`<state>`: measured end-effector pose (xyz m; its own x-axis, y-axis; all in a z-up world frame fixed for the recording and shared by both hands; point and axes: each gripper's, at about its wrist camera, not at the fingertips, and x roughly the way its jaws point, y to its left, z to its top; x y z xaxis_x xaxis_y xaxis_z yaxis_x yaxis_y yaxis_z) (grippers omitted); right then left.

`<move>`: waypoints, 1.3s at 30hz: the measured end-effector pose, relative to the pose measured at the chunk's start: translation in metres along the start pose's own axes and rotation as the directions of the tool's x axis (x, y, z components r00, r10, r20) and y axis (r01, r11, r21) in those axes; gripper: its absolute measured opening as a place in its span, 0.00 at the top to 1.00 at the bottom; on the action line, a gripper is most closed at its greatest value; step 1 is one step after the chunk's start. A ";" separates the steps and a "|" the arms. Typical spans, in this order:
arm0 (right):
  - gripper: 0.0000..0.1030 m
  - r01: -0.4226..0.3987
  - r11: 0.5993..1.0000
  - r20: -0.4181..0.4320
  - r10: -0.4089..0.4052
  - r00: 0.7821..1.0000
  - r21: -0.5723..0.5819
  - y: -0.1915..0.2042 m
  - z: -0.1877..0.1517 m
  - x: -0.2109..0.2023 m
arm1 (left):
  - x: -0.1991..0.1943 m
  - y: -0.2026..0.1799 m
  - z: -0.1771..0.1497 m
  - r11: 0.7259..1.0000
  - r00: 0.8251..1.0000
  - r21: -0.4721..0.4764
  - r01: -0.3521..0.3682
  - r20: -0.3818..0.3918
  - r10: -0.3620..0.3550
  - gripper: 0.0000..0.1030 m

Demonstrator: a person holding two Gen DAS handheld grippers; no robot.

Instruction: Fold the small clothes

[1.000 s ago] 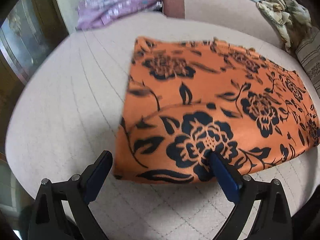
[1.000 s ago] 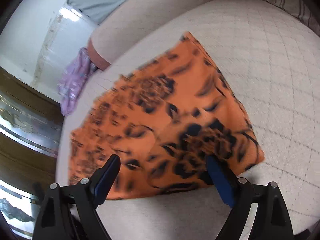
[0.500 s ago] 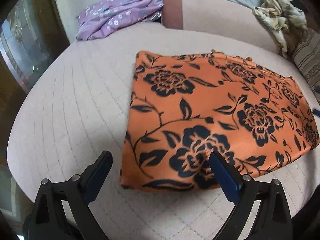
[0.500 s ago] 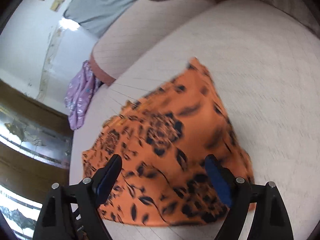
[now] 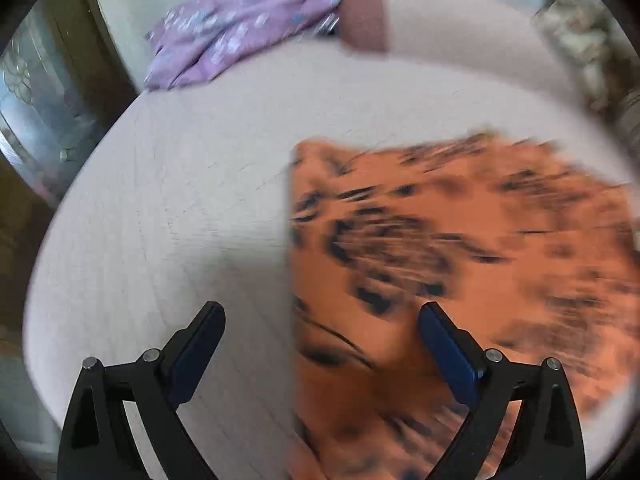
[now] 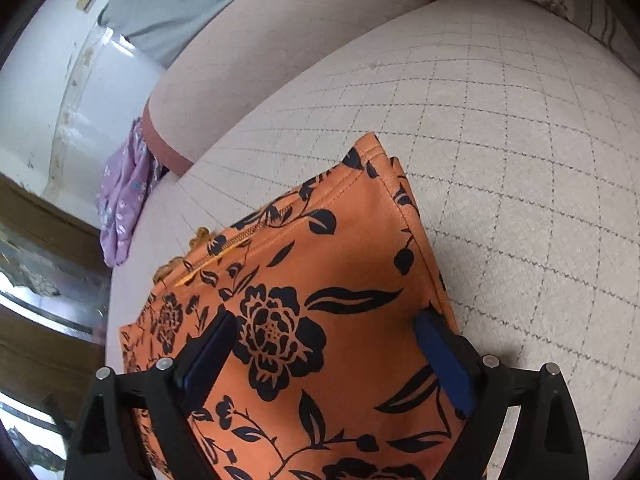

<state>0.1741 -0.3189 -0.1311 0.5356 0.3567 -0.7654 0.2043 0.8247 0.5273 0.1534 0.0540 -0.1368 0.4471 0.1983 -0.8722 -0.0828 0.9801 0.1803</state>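
An orange garment printed with black roses and leaves lies flat on the quilted sofa seat, folded into a rough rectangle. It fills the lower centre of the right wrist view, a stitched hem along its right edge and a zipper seam near its upper left. In the left wrist view the garment is blurred at right.
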 end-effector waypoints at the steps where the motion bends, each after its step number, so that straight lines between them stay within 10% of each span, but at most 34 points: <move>1: 0.10 -0.003 1.000 -0.005 0.003 1.000 0.006 0.000 0.000 -0.001 | 0.009 0.002 0.003 1.000 1.000 0.004 -0.010 -0.011 0.010 0.04; 9: 0.10 0.013 1.000 0.036 -0.013 0.999 -0.015 0.012 -0.012 -0.029 | -0.061 0.013 -0.017 0.997 0.991 -0.065 0.043 0.130 -0.034 0.05; 22: 0.10 -0.087 0.992 -0.012 0.089 0.996 0.095 -0.007 -0.159 -0.079 | -0.118 -0.041 -0.051 0.988 0.970 0.006 0.157 0.188 -0.155 0.05; 39: 0.10 -0.099 0.979 0.040 0.093 0.995 0.180 -0.032 -0.159 -0.089 | -0.130 -0.039 -0.064 0.987 0.969 -0.006 0.164 0.190 -0.159 0.05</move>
<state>-0.0103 -0.3071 -0.1386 0.5849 0.4141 -0.6974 0.2945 0.6928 0.6583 0.0420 -0.0096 -0.0593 0.6153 0.0342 -0.7876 -0.0139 0.9994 0.0325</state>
